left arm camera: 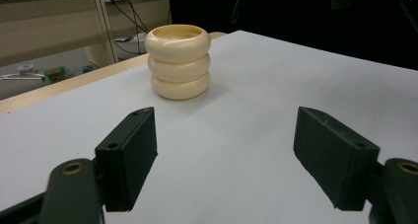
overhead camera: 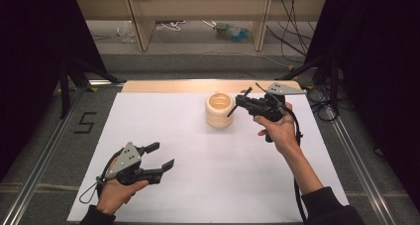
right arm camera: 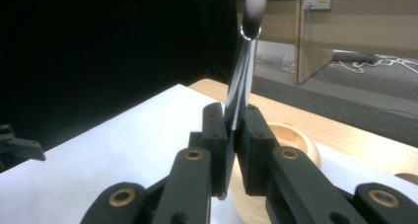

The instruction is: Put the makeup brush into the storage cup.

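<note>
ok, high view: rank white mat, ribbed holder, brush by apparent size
1. white mat, by far largest.
2. ribbed holder.
3. brush clamped in the right gripper, a thin stick mostly hidden by the jaws, so its rank is unsure.

The table (overhead camera: 198, 185) has a white top with a bare wooden strip (overhead camera: 163, 86) along its far edge, and the only thing standing on it is a cream ribbed holder (overhead camera: 219, 110), upright, far and slightly right of the middle.
</note>
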The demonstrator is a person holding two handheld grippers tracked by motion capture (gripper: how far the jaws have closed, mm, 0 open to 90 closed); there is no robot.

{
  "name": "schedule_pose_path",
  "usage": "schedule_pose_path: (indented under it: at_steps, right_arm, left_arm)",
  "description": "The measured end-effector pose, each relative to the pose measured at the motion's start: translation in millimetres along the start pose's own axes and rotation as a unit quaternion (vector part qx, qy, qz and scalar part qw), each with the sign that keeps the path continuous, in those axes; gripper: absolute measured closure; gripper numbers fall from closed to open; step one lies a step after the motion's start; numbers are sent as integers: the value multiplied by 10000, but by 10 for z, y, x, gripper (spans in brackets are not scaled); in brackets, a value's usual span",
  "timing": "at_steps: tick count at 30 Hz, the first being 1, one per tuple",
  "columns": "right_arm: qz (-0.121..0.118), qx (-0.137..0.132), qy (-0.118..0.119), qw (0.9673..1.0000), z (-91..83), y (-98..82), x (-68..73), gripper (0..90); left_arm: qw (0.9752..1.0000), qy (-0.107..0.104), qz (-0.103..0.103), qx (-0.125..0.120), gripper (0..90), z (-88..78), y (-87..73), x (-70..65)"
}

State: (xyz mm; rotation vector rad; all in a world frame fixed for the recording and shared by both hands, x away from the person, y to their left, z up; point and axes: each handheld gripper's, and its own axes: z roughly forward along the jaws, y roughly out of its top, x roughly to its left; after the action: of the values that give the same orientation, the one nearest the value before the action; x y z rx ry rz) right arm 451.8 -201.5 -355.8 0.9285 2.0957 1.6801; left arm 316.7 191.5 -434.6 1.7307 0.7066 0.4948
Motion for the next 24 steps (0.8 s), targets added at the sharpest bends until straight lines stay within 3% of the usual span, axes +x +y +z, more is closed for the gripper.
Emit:
schedule_pose_path:
  at_steps: [2, 7, 24]
  right_arm:
    - [71, -46, 4, 10000, 19, 16, -3, 837]
    - [-26, -68, -94, 9999, 56, 86, -50, 837]
    - [-50, 63, -240, 9997, 221, 182, -109, 837]
  left_arm:
    - [10000, -9, -28, 3, 246, 1, -3, -1]
    - [10000, -10, -5, -7, 245, 0, 0, -3]
    - [10000, -29, -18, -17, 244, 0, 1, -12]
